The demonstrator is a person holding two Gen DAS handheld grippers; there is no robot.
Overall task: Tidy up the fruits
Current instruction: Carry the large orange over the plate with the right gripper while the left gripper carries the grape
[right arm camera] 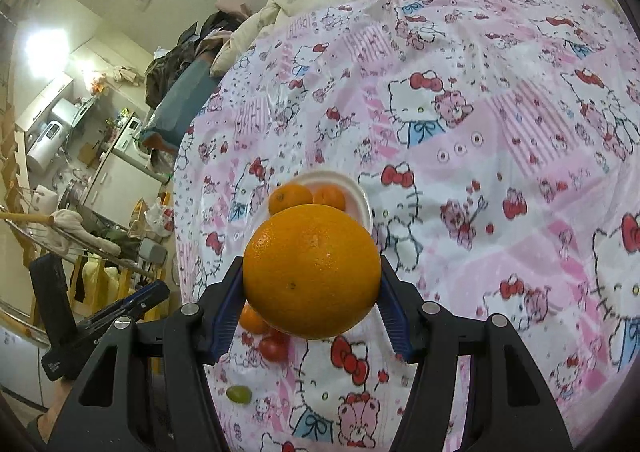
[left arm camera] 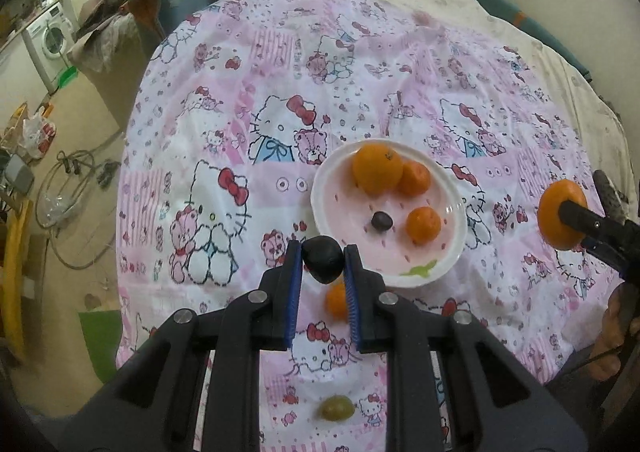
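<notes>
A white plate point(left arm camera: 434, 272) on the Hello Kitty sheet holds a large orange point(left arm camera: 377, 168), two tangerines point(left arm camera: 423, 224) and a dark grape point(left arm camera: 380, 220). My left gripper point(left arm camera: 322, 260) is shut on a dark plum point(left arm camera: 322, 258), held just in front of the plate's near-left rim. My right gripper point(right arm camera: 312, 284) is shut on a big orange point(right arm camera: 312, 272); it also shows in the left wrist view point(left arm camera: 560, 213), to the right of the plate. The plate point(right arm camera: 360, 199) lies beyond that orange.
A small tangerine point(left arm camera: 336, 300) and a green grape point(left arm camera: 336, 407) lie on the sheet under my left gripper. In the right wrist view a tangerine point(right arm camera: 252, 319), a red tomato point(right arm camera: 274, 348) and the green grape point(right arm camera: 239, 394) lie near. The bed edge drops off left.
</notes>
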